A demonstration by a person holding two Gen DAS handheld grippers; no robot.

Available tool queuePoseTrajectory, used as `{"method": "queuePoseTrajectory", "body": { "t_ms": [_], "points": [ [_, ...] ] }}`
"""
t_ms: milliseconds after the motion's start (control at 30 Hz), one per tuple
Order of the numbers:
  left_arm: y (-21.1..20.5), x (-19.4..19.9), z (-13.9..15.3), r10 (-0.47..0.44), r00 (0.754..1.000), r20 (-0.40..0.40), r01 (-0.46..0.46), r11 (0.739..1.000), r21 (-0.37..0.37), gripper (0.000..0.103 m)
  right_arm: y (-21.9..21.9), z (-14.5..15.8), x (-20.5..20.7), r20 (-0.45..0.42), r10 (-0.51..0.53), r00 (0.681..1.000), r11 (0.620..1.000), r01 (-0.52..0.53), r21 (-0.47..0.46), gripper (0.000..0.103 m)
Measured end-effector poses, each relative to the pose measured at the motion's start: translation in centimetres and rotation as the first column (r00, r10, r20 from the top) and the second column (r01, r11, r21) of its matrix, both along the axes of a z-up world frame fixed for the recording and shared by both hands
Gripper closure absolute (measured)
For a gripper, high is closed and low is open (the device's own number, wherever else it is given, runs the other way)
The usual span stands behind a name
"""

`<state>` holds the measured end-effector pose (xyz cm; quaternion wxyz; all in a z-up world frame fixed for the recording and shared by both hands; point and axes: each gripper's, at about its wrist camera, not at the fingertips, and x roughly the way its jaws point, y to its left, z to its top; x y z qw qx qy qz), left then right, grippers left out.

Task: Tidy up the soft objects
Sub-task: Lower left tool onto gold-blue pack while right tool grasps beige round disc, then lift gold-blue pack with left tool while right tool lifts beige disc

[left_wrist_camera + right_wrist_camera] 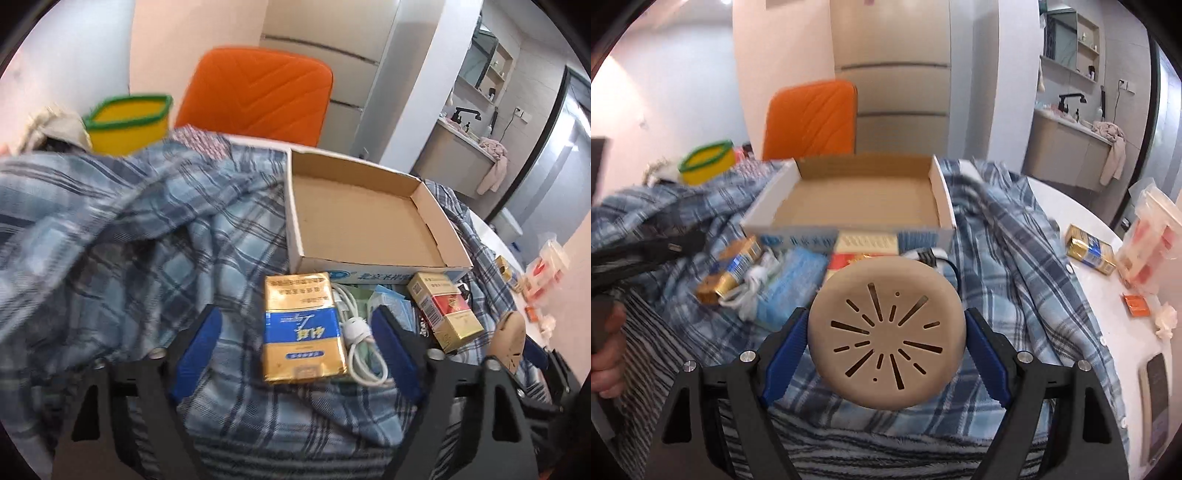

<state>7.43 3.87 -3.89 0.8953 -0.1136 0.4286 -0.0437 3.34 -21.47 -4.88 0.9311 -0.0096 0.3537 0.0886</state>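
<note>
A blue plaid shirt (1015,251) is spread over the white table (1108,295), up to its right edge. On the shirt an empty cardboard box (857,199) is set. A beige slotted disc (888,334) is clamped between the right gripper's (886,343) pads. The left gripper (295,343) is held apart around a gold-and-blue packet (301,328), untouched.

One cardboard box (864,199), three cigarette packs (303,328), one orange chair (812,118).
</note>
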Motion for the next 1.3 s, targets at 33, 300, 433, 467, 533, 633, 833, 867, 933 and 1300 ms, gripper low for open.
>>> {"method": "queuePoseTrajectory", "body": {
  "t_ms": [33, 300, 433, 467, 533, 633, 833, 867, 933, 1300],
  "points": [
    [0.0, 0.4, -0.5, -0.003, 1.0, -0.018, 0.003, 1.0, -0.011, 0.029, -0.2, 0.2, -0.2, 0.018, 0.002, 1.0, 1.0, -0.002, 0.004, 0.019],
    [-0.1, 1.2, -3.4, -0.013, 0.995, -0.096, 0.009, 0.999, -0.041, 0.046, 0.1, 0.4, -0.7, 0.039, 0.031, 0.999, 0.999, -0.031, 0.015, 0.019],
    [-0.4, 0.8, -3.3, -0.028, 0.997, -0.071, 0.027, 0.999, -0.023, 0.049, 0.0, 0.1, -0.4, 0.025, 0.027, 0.999, 0.999, -0.027, 0.025, 0.019],
    [-0.5, 0.8, -3.3, -0.032, 0.997, -0.071, 0.031, 0.999, -0.016, 0.049, 0.0, 0.1, -0.4, 0.022, 0.028, 0.999, 0.999, -0.028, 0.026, 0.019],
    [-0.7, 1.0, -3.5, -0.038, 0.996, -0.075, 0.037, 0.999, -0.004, 0.049, 0.1, 0.0, -0.3, 0.019, 0.032, 0.999, 0.999, -0.033, 0.025, 0.019],
    [-1.0, 1.0, -3.5, -0.045, 0.997, -0.07, 0.046, 0.999, 0.023, 0.049, 0.2, -0.2, -0.1, 0.012, 0.038, 0.999, 0.999, -0.038, 0.022, 0.019],
    [-2.3, 0.7, -3.2, -0.067, 0.997, -0.048, 0.072, 0.992, 0.107, 0.036, 0.2, -0.4, 0.0, 0.007, 0.041, 0.999, 0.999, -0.041, 0.022, 0.019],
    [-2.4, 0.6, -3.2, -0.062, 0.997, -0.048, 0.067, 0.99, 0.125, 0.032, 0.2, -0.4, -0.1, 0.008, 0.04, 0.999, 0.999, -0.041, 0.022, 0.019],
    [-2.4, 0.5, -3.1, -0.067, 0.997, -0.039, 0.072, 0.989, 0.127, 0.031, 0.2, -0.4, -0.1, 0.009, 0.039, 0.999, 0.999, -0.04, 0.021, 0.019],
    [-2.9, 0.8, -3.7, -0.053, 0.996, -0.078, 0.067, 0.981, 0.182, 0.046, 0.1, -0.4, -0.1, 0.007, 0.042, 0.999, 0.999, -0.043, 0.017, 0.019]
  ]
}}
